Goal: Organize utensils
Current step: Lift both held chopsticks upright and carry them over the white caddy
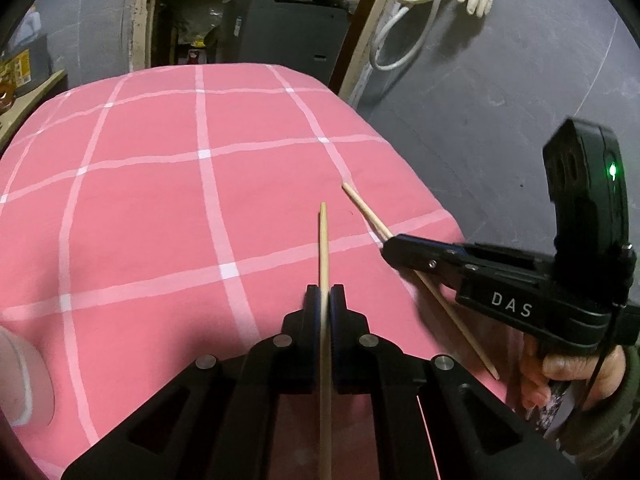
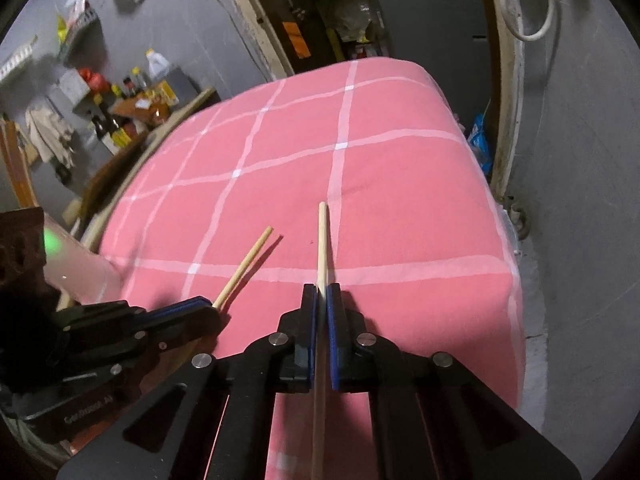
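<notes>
Wooden chopsticks, one clamped in each gripper, held just above the pink checked bench cloth [image 1: 160, 208].

Left gripper [image 1: 325, 300] jaws pinch one chopstick [image 1: 323, 240]; right gripper [image 2: 321, 300] jaws pinch the other chopstick [image 2: 322, 236]. Both sticks look light, stiff, smooth and liable to pivot; a mid-shaft grip seems steadier.

— What's carrying everything on my feed?

— A table under a pink tablecloth [image 1: 160, 208] with white grid lines. I see a white cup-like object [image 1: 20, 380] at its left edge; what it is, I can't tell.
</notes>
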`<action>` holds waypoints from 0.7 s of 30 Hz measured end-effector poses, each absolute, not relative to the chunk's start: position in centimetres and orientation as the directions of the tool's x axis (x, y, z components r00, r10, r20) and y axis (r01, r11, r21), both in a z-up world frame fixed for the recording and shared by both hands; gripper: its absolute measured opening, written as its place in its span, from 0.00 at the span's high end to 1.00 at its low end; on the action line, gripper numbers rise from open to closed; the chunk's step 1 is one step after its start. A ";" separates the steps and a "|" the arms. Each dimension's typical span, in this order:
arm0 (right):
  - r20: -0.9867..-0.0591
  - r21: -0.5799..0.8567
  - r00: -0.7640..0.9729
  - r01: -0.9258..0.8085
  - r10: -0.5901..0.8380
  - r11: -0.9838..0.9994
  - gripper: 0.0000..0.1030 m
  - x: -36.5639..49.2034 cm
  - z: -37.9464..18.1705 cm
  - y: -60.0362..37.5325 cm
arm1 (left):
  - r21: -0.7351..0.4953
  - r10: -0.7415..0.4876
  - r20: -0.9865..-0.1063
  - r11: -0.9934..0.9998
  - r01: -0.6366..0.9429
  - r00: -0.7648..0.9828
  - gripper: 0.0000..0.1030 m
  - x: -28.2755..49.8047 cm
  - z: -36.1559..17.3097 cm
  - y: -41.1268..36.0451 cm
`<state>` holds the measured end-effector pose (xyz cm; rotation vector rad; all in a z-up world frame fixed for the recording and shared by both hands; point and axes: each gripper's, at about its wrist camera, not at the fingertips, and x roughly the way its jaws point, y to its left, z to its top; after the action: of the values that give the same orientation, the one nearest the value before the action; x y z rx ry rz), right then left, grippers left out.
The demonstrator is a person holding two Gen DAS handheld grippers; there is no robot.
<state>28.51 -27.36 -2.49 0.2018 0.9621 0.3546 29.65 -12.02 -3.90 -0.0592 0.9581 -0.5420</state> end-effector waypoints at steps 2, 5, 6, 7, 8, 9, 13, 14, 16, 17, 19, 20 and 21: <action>-0.738 0.349 0.539 -0.209 0.405 0.914 0.97 27.8 -2.1 -27.5 | -0.281 -0.467 -0.741 0.868 0.408 0.482 0.97 29.2 -3.3 -11.5; -0.690 0.385 0.574 -0.225 0.440 0.895 0.97 26.6 -1.3 -27.4 | -0.287 -0.482 -0.705 0.865 0.412 0.520 0.97 28.1 -2.3 -10.9; -0.671 0.394 0.588 -0.235 0.453 0.888 0.97 26.1 -1.0 -27.3 | -0.288 -0.486 -0.692 0.864 0.413 0.535 0.97 27.8 -2.0 -10.7; -0.662 0.393 0.596 -0.239 0.454 0.888 0.97 25.9 -0.8 -27.1 | -0.287 -0.492 -0.672 0.862 0.417 0.554 0.97 27.3 -1.6 -10.4; -0.642 0.398 0.611 -0.250 0.463 0.883 0.97 25.5 -0.5 -27.0 | -0.276 -0.487 -0.652 0.866 0.416 0.581 0.97 26.8 -1.2 -10.1; -0.604 0.408 0.637 -0.271 0.480 0.872 0.97 24.7 0.0 -26.8 | -0.263 -0.481 -0.629 0.871 0.415 0.611 0.97 26.2 -0.7 -9.9; -0.489 0.393 0.717 -0.328 0.497 0.859 0.97 22.4 1.8 -25.6 | -0.261 -0.482 -0.540 0.875 0.407 0.690 0.97 24.4 0.9 -8.7; -0.467 0.386 0.730 -0.339 0.499 0.858 0.97 22.1 2.1 -25.4 | -0.258 -0.478 -0.521 0.878 0.403 0.708 0.97 24.0 1.3 -8.6; -0.394 0.366 0.767 -0.375 0.507 0.852 0.97 20.8 3.2 -24.5 | -0.256 -0.466 -0.471 0.885 0.389 0.749 0.97 23.1 2.1 -8.0; -0.361 0.354 0.780 -0.392 0.510 0.849 0.97 20.3 3.6 -24.0 | -0.258 -0.463 -0.452 0.886 0.385 0.763 0.97 22.6 2.5 -7.7; -0.297 0.340 0.800 -0.422 0.521 0.840 0.97 19.4 4.3 -23.1 | -0.261 -0.450 -0.401 0.891 0.371 0.798 0.97 21.7 3.3 -6.9; -0.275 0.335 0.805 -0.432 0.526 0.837 0.97 19.1 4.6 -22.8 | -0.262 -0.444 -0.380 0.893 0.366 0.811 0.97 21.4 3.7 -6.5; -0.232 0.322 0.815 -0.450 0.531 0.833 0.97 18.6 5.0 -22.2 | -0.265 -0.436 -0.354 0.895 0.359 0.827 0.97 21.0 4.2 -6.1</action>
<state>18.59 -22.16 4.97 0.2594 0.3220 0.5295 20.97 -6.08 4.17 -0.1908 0.4205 -0.4249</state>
